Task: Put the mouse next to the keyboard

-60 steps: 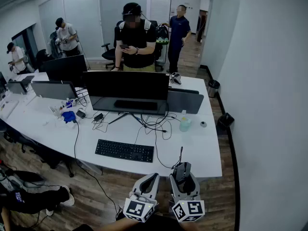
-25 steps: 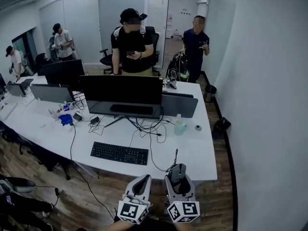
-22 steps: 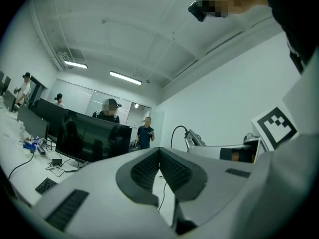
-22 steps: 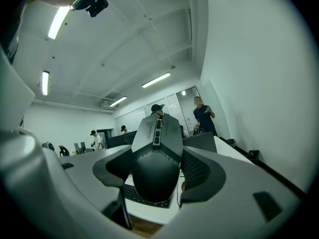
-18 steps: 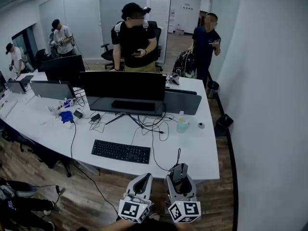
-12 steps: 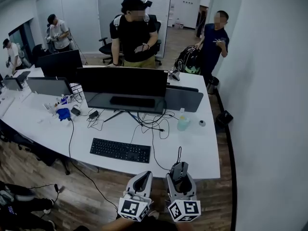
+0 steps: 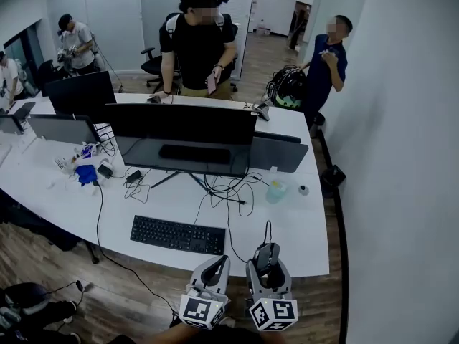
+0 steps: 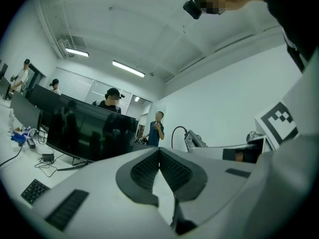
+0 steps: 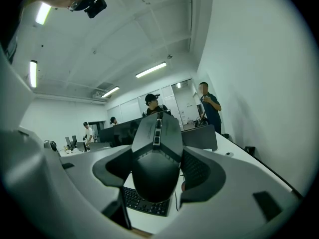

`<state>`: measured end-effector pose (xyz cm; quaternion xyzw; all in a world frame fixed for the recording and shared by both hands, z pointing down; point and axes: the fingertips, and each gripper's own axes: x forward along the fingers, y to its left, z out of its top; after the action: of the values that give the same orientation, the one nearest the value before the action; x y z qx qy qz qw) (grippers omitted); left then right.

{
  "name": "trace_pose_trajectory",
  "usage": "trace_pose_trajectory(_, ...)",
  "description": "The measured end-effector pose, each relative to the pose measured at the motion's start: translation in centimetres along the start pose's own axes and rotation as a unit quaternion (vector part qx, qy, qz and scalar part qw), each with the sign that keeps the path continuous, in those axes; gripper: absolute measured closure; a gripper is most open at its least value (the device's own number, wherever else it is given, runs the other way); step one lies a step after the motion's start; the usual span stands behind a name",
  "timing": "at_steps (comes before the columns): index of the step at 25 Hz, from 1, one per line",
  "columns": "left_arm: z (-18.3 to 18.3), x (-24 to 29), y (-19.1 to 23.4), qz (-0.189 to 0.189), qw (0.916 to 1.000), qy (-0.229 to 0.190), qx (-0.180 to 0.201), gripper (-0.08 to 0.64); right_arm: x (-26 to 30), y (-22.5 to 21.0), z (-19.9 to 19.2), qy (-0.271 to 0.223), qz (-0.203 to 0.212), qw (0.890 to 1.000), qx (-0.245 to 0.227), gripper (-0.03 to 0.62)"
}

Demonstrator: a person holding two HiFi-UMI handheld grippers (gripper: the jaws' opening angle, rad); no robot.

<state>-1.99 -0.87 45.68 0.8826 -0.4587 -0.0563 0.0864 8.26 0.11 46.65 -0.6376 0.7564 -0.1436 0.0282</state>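
Note:
A black wired mouse sits clamped between the jaws of my right gripper, held in the air just off the desk's front edge; its cable curls up onto the white desk. The black keyboard lies on the desk to the left and ahead of the mouse. My left gripper hangs beside the right one, its ribbed pads pressed together with nothing between them.
A large dark monitor stands behind the keyboard with tangled cables at its foot. A pale bottle and a small round object sit at the right. Several people stand beyond the desk. Wooden floor lies below.
The view has drifted slightly, and the desk sits a little lower and nearer in the head view. The people behind have shifted. Both grippers keep their pose, the mouse still held.

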Motion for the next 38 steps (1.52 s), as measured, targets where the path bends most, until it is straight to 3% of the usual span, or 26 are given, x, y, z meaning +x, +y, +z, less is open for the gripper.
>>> trace_pose_trajectory(4, -0.1, 2.3, 2.0, -0.008, 0.9999, 0.006, 0.005, 0.548, 3.0, 0.0, -0.2, 0.012, -0.003, 1.0, -0.002, 0.288)
trace_pose_trajectory(10, -0.8, 5.9, 4.7, -0.022, 0.9994, 0.013, -0.025, 0.548, 7.1, -0.6, 0.0, 0.016, -0.023, 1.0, 0.005, 0.288)
trace_pose_trajectory(21, -2.0, 9.6, 6.6, -0.059, 0.9975, 0.031, -0.021, 0.548, 9.7, -2.9, -2.7, 0.055, -0.082, 0.995, 0.0, 0.288)
trace_pose_trajectory(34, -5.2, 12.9, 7.1, -0.041, 0.9972, 0.062, 0.001, 0.548, 13.6, -6.4, -7.6, 0.115, -0.067, 0.991, -0.003, 0.288)
trace_pose_trajectory(38, -5.4, 14.3, 7.4, -0.02, 0.9969, 0.076, 0.0, 0.548, 14.9, -8.0, -9.9, 0.14, -0.068, 0.988, -0.003, 0.287)
